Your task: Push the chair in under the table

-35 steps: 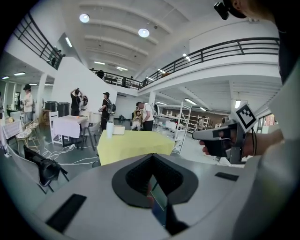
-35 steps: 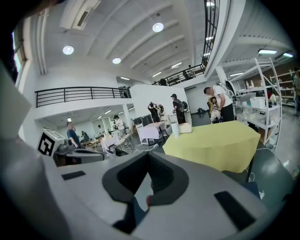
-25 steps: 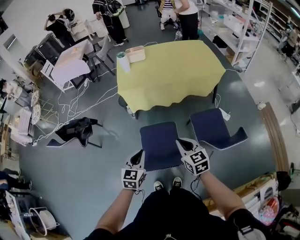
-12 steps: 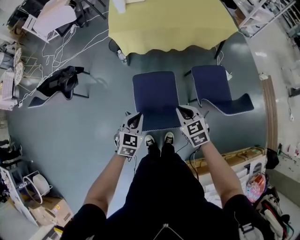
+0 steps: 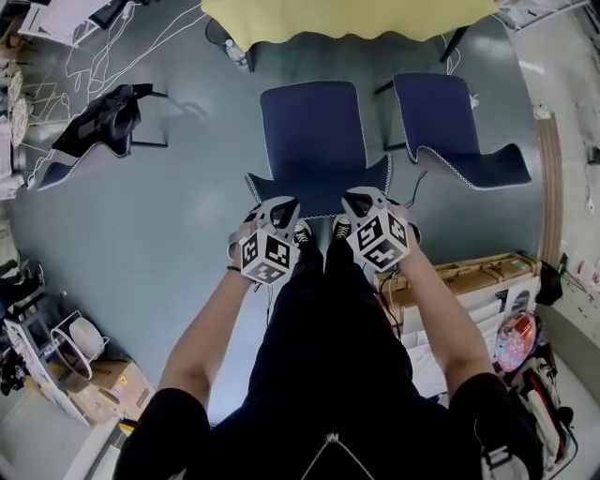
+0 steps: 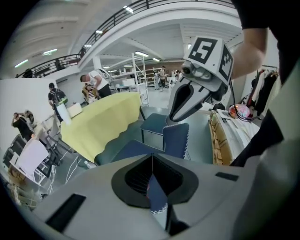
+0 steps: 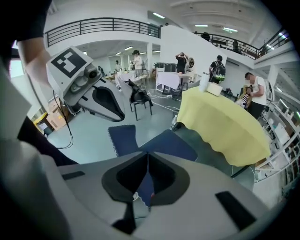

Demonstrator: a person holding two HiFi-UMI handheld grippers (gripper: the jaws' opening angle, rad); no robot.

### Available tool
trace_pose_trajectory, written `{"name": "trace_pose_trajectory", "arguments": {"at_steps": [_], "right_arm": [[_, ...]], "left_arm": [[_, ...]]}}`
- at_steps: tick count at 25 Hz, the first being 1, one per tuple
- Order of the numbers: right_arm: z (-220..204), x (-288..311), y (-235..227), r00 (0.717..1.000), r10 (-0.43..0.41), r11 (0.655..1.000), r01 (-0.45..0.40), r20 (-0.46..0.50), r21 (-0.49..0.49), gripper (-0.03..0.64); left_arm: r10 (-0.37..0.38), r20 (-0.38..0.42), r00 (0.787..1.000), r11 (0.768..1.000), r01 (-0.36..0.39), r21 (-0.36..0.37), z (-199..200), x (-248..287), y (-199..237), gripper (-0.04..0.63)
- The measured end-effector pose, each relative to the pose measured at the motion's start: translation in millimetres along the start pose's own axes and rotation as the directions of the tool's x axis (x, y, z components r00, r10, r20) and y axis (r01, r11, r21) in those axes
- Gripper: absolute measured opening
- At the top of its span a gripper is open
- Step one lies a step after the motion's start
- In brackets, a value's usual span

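- Grey floor [image 5: 169, 187] fills the head view, and the yellow-clothed table [image 5: 347, 17] has slid to the upper edge of the frame.
- At centre frame, the chair [image 5: 311, 131] stands clear of the table, its seat not yet under it.
- Both tools have dropped to its backrest [image 5: 319, 192]. The left gripper [image 5: 281, 202] and right gripper [image 5: 362, 197] have their jaws pressed together and empty, tips seemingly touching the top edge, set to push.

Kit: left gripper [image 5: 284, 204] and right gripper [image 5: 354, 199] have light-grey shells, black jaw recess, black-white marker cube [image 5: 267, 258] behind jaws. Wearer: black short sleeves [image 5: 167, 427], black trousers [image 5: 319, 319], black sneakers [image 5: 342, 227], white laces.
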State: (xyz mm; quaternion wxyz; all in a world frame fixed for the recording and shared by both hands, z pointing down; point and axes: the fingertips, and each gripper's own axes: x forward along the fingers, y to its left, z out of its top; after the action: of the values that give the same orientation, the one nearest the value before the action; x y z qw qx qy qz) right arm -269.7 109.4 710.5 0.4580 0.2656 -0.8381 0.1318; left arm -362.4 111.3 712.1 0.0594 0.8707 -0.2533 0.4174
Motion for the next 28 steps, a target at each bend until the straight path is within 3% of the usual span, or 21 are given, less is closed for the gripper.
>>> {"name": "trace_pose_trajectory", "arguments": {"at_steps": [2, 5, 11, 17, 22, 28], "right_arm": [[-9.2, 11.4, 9.0, 0.999, 0.022, 1.0, -0.023, -0.023, -0.021, 0.018], [-20.7, 19.7, 20.6, 0.995, 0.068, 0.995, -0.072, -0.069, -0.062, 0.094], [-44.4, 35.5, 35.1, 0.976, 0.12, 0.977, -0.149, -0.181, -0.151, 0.19], [-66.6, 56.8, 39.2, 0.959, 0.118, 0.96, -0.177, -0.257, -0.218, 0.212], [-79.8, 82.3, 42.6, 0.943, 0.13, 0.945, -0.211, -0.307, -0.248, 0.216], [-96.5, 111.7, 34.4, 0.934, 0.058, 0.926, -0.182, -0.351, -0.331, 0.216]], "left_arm": [[-0.039, -0.037, 0.999, 0.999, 0.04, 0.024, -11.1, 7.6, -10.5, 0.024], [-0.101, -0.084, 0.991, 0.993, 0.106, 0.048, -21.2, 15.9, -27.1, 0.119], [-0.148, -0.167, 0.975, 0.98, 0.167, 0.106, -38.5, 29.3, -40.9, 0.222], [-0.175, -0.263, 0.949, 0.963, 0.221, 0.155, -66.0, 53.4, -47.4, 0.261], [-0.174, -0.281, 0.944, 0.96, 0.227, 0.165, -76.8, 69.5, -48.2, 0.265], [-0.167, -0.309, 0.936, 0.955, 0.231, 0.186, -90.4, 89.6, -48.8, 0.265]]}}
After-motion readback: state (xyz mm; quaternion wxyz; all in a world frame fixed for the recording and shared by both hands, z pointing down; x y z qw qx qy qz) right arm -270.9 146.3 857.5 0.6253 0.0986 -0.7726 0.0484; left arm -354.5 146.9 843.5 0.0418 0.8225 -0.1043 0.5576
